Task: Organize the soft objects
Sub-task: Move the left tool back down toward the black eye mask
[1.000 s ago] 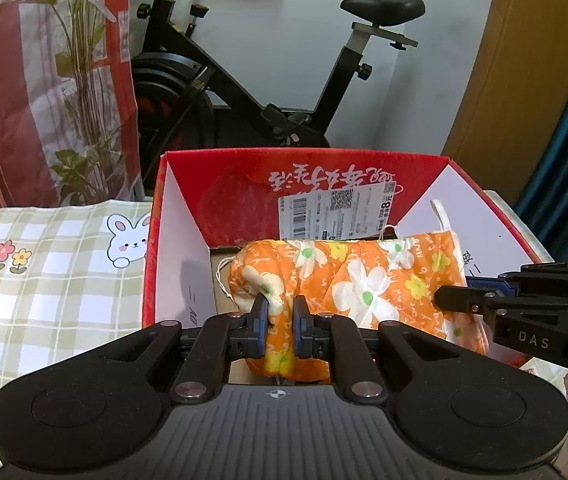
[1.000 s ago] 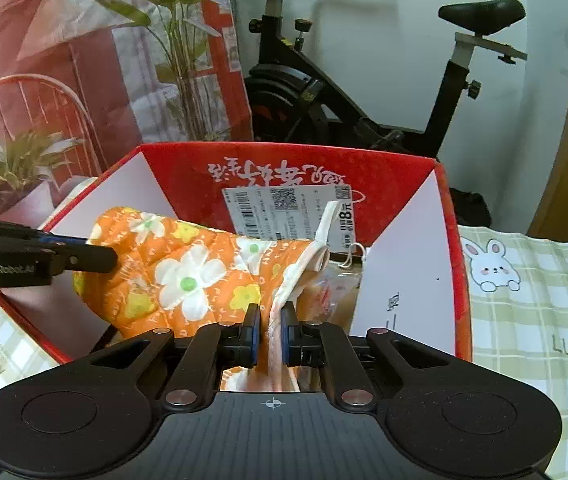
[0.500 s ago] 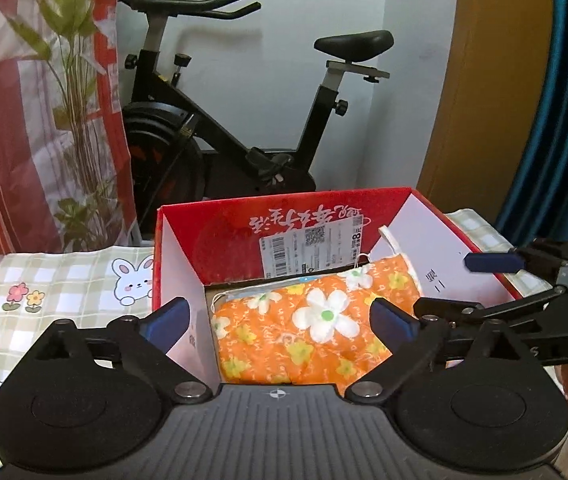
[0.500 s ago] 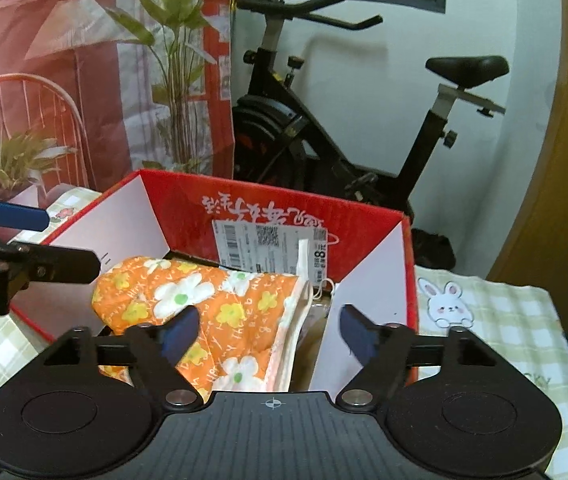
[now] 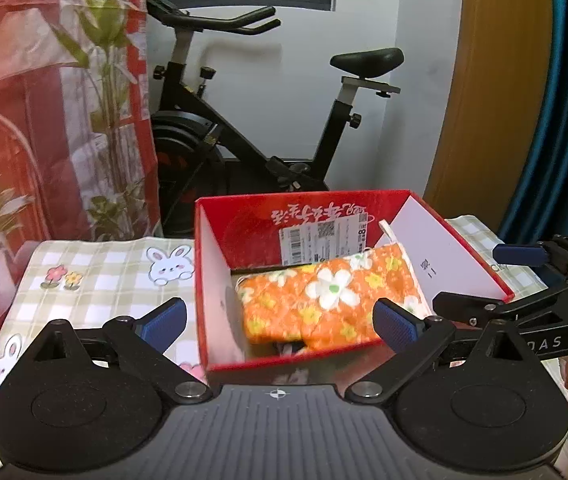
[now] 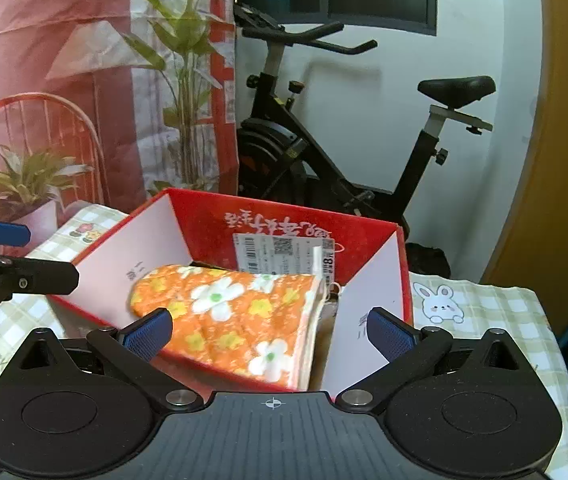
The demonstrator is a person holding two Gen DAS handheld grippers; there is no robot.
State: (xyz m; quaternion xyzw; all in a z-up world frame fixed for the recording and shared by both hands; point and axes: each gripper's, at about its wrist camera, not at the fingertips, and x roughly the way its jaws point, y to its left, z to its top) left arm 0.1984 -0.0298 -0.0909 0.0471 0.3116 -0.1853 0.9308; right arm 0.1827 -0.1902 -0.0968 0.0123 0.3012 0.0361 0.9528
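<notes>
An orange flowered cloth pouch [image 5: 324,300] lies inside the red cardboard box [image 5: 219,280] on the checked tablecloth. It also shows in the right wrist view [image 6: 235,316], in the same box [image 6: 364,240]. My left gripper [image 5: 279,322] is open and empty, held back above the box's near edge. My right gripper [image 6: 269,334] is open and empty, also back from the box. The right gripper shows at the right of the left wrist view [image 5: 532,280]; the left gripper shows at the left of the right wrist view [image 6: 3,256].
A black exercise bike [image 5: 267,132] stands behind the table. A red patterned curtain [image 5: 43,100] and potted plants [image 6: 23,184] are at the left. The tablecloth [image 5: 83,280] with rabbit prints covers the table. An orange wall [image 5: 492,80] is at the right.
Both grippers were shut on the orange pouch a second ago. They have opened, let it go into the box, and drawn back and upward.
</notes>
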